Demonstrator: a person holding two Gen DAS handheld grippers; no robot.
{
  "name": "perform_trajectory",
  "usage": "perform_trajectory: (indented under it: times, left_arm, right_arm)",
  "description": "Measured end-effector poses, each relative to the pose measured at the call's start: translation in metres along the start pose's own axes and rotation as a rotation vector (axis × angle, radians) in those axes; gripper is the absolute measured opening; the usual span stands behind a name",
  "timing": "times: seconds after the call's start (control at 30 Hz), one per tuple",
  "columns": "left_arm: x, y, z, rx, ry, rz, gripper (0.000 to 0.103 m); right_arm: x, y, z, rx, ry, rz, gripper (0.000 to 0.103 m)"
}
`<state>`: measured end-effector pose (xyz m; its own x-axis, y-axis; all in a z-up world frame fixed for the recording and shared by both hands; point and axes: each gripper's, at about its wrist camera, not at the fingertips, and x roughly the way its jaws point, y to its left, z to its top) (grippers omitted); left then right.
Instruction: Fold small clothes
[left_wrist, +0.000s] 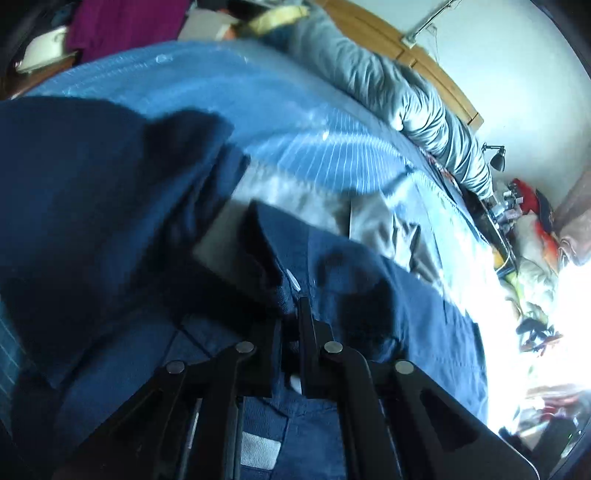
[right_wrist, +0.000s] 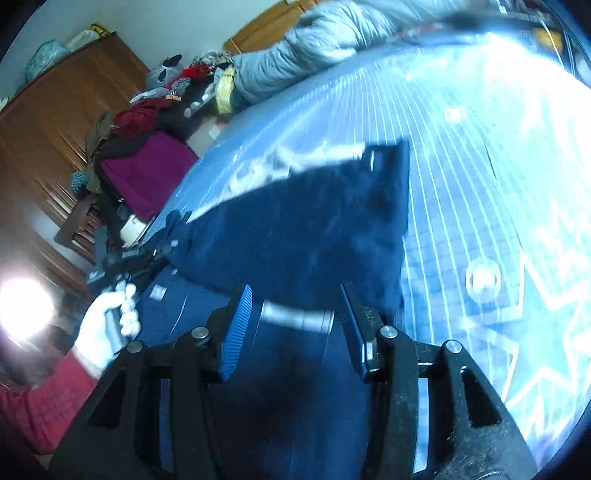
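A dark navy garment (left_wrist: 388, 295) lies spread on a blue striped bedspread (left_wrist: 258, 110). In the left wrist view my left gripper (left_wrist: 291, 314) is shut on a fold of this navy cloth, near a small white button. In the right wrist view the same garment (right_wrist: 314, 221) stretches away from my right gripper (right_wrist: 295, 290). That gripper stands open just above the cloth, its blue pads (right_wrist: 238, 328) wide apart, with only a blurred pale band between them. At the left, a white-gloved hand (right_wrist: 107, 325) with a red sleeve holds the left gripper (right_wrist: 125, 258) at the garment's far edge.
A beige garment (left_wrist: 373, 221) lies on the bed beyond the navy one. A grey quilt (left_wrist: 388, 85) runs along the wooden headboard (left_wrist: 399, 40). A magenta cloth (right_wrist: 147, 173) and piled clothes sit beside a wooden wardrobe (right_wrist: 55, 122). Bright glare washes out the bed's right side.
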<state>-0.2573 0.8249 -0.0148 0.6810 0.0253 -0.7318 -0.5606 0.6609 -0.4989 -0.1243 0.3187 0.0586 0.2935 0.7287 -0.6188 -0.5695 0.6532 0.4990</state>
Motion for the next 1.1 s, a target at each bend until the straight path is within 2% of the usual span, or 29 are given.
perform_trajectory:
  times: [0.03,0.07,0.1,0.13,0.17,0.2,0.23,0.27,0.3,0.33,0.37,0.43,0.6,0.67,0.7,1.0,1.03,1.1]
  left_arm:
    - [0.002,0.002,-0.002,-0.014,0.007,-0.007,0.007]
    - [0.004,0.004,-0.004,-0.027,0.013,-0.013,0.011]
    - [0.005,0.006,-0.006,-0.038,0.017,-0.018,0.012]
    - [0.005,0.007,-0.006,-0.046,0.020,-0.024,0.012]
    - [0.000,0.011,-0.006,-0.057,0.019,-0.031,0.012]
    - [-0.011,0.017,-0.005,-0.065,0.001,-0.041,0.012]
    - [-0.028,0.024,-0.003,-0.069,-0.032,-0.054,0.012]
    - [-0.049,0.034,-0.001,-0.072,-0.076,-0.065,0.016]
    - [-0.071,0.048,0.003,-0.076,-0.122,-0.067,0.021]
    - [-0.090,0.067,0.006,-0.092,-0.165,-0.058,0.037]
    - [-0.109,0.090,0.009,-0.119,-0.206,-0.036,0.050]
    - [-0.136,0.142,0.015,-0.179,-0.261,0.030,0.056]
    - [-0.143,0.261,0.035,-0.359,-0.238,0.139,0.056]
    - [-0.134,0.290,0.043,-0.398,-0.224,0.156,0.050]
    - [-0.128,0.300,0.049,-0.402,-0.224,0.139,0.050]
    - [-0.095,0.341,0.115,-0.395,-0.244,0.126,0.050]
    - [-0.094,0.344,0.122,-0.394,-0.244,0.130,0.048]
    - [-0.094,0.342,0.132,-0.372,-0.241,0.164,0.036]
  right_arm:
    - [0.006,-0.001,0.002,-0.021,0.002,-0.017,0.047]
    - [0.018,-0.004,0.003,-0.045,0.041,-0.059,0.046]
    - [0.034,-0.011,0.001,-0.056,0.114,-0.121,0.045]
    - [0.050,-0.022,-0.005,-0.047,0.195,-0.153,0.032]
    - [0.051,-0.028,-0.008,-0.044,0.196,-0.148,0.027]
    - [0.043,-0.030,-0.009,-0.038,0.173,-0.124,0.026]
    - [0.037,-0.030,-0.008,-0.028,0.177,-0.113,0.026]
    - [0.029,-0.028,-0.009,-0.034,0.161,-0.117,0.028]
    - [0.022,-0.024,-0.010,-0.041,0.147,-0.123,0.034]
    - [0.017,-0.020,-0.011,-0.040,0.143,-0.123,0.043]
    - [0.013,-0.017,-0.014,-0.033,0.139,-0.122,0.047]
    - [0.007,-0.011,-0.018,-0.012,0.127,-0.117,0.049]
    - [0.018,0.005,-0.026,0.016,0.134,-0.096,0.051]
    - [0.024,0.016,-0.023,-0.013,0.152,-0.100,0.051]
    - [0.027,0.021,-0.021,-0.031,0.157,-0.105,0.052]
    - [0.049,0.049,-0.008,-0.074,0.151,-0.124,0.056]
    - [0.051,0.050,-0.008,-0.075,0.155,-0.125,0.056]
    - [0.054,0.053,-0.009,-0.073,0.157,-0.123,0.056]
